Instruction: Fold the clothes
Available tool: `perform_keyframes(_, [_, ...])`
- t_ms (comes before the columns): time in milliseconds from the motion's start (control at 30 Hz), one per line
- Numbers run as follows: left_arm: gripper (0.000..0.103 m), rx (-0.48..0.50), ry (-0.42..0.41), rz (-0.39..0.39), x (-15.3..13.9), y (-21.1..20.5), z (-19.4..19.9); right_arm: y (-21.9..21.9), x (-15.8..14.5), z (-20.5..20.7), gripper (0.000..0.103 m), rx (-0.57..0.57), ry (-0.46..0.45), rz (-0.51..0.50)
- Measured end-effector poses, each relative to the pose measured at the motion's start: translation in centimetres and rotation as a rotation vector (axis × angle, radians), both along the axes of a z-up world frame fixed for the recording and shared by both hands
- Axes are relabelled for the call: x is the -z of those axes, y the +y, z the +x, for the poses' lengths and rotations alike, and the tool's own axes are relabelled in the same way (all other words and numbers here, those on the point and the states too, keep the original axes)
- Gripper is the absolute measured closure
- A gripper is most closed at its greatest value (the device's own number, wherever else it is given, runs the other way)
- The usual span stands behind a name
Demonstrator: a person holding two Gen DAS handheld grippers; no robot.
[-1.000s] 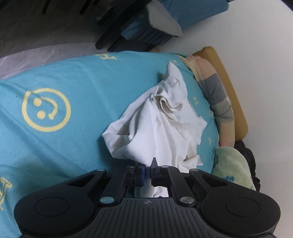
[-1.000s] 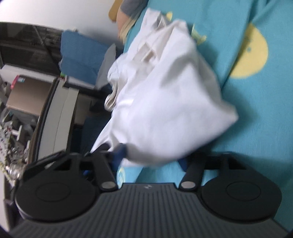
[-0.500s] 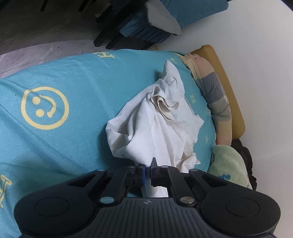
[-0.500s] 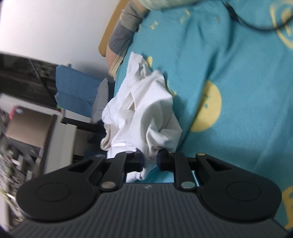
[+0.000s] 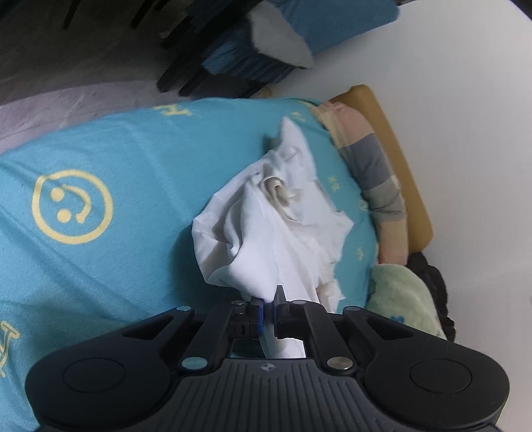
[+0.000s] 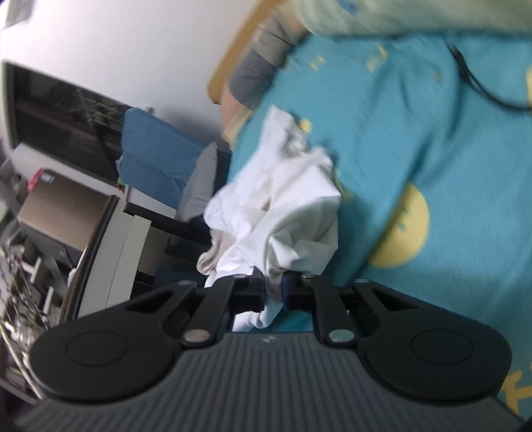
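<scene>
A crumpled white garment (image 5: 276,226) lies bunched on a turquoise blanket with yellow smiley faces (image 5: 99,172). My left gripper (image 5: 269,307) is shut on one edge of the garment, and cloth hangs down between its fingers. In the right wrist view the same white garment (image 6: 282,206) rises in a heap from my right gripper (image 6: 274,285), which is shut on another bunch of its cloth. The blanket (image 6: 415,139) spreads to the right there.
A striped pillow (image 5: 375,179) and a wooden headboard (image 5: 402,172) line the bed's far side, with a pale green plush blanket (image 5: 399,295) beside them. Blue chair cushions (image 5: 299,30) stand past the bed. A monitor (image 6: 60,119) and boxes (image 6: 60,202) stand left.
My right gripper has closed on the garment and pulled back, so the garment looks smaller and stretches away. My left gripper kept its grip and shifted slightly.
</scene>
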State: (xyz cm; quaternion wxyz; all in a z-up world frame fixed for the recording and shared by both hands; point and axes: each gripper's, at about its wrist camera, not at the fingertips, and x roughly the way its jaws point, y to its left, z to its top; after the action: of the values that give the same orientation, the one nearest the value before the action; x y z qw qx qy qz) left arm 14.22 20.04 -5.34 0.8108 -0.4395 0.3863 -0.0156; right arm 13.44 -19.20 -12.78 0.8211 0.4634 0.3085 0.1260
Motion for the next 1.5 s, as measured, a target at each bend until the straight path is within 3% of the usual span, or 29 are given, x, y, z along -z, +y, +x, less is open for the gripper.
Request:
perform_keyframes(200, [0.098, 0.081, -0.054, 0.042, -6.1, -0.9, -1.2, -0.6, -6.6, -1.1, 0.091, -0.025, -0.083, -0.095])
perform_keyframes(267, [0.098, 0.112, -0.074, 0.069, -8.4, -1.4, -2.7, -1.0, -9.0, -2.6, 0.091, -0.028, -0.096, -0.111])
perform_keyframes(400, [0.098, 0.185, -0.076, 0.05, -11.5, -1.6, -7.4, -1.9, -12.8, -6.4, 0.091, -0.041, -0.119, -0.136])
perform_keyframes(500, [0.098, 0.286, -0.088, 0.109, -12.4, -2.2, -12.1, -2.6, -14.2, -11.2, 0.091, -0.08, -0.143, -0.197])
perform_keyframes(600, [0.098, 0.369, -0.041, 0.151, -11.7, -3.0, -15.6, -2.7, -14.3, -15.8, 0.091, -0.105, -0.146, -0.277])
perform_keyframes(700, [0.098, 0.389, 0.008, 0.123, -10.7, -3.1, -17.1, -3.2, -13.7, -19.2, 0.091, -0.106, -0.124, -0.284])
perform_keyframes(800, [0.097, 0.375, -0.013, 0.123, -10.8, -3.3, -17.0, -3.4, -13.1, -20.0, 0.091, -0.09, -0.121, -0.281])
perform_keyframes(933, [0.096, 0.29, -0.03, 0.121, -10.7, -3.8, -13.9, -3.7, -12.8, -16.7, 0.091, -0.052, -0.116, -0.212])
perform_keyframes(1167, [0.094, 0.168, 0.015, 0.149, -7.1, -5.2, -3.0, -2.6, -10.6, -5.1, 0.09, -0.01, -0.062, -0.223])
perform_keyframes(1367, [0.094, 0.193, -0.022, 0.209, -2.3, -6.0, 2.8, -2.6, -5.5, 1.8, 0.089, -0.046, -0.053, -0.244])
perform_keyframes(1500, [0.092, 0.233, -0.027, 0.224, -0.3, -6.2, 4.4, -3.6, -2.0, 3.9, 0.087, -0.11, -0.038, -0.185])
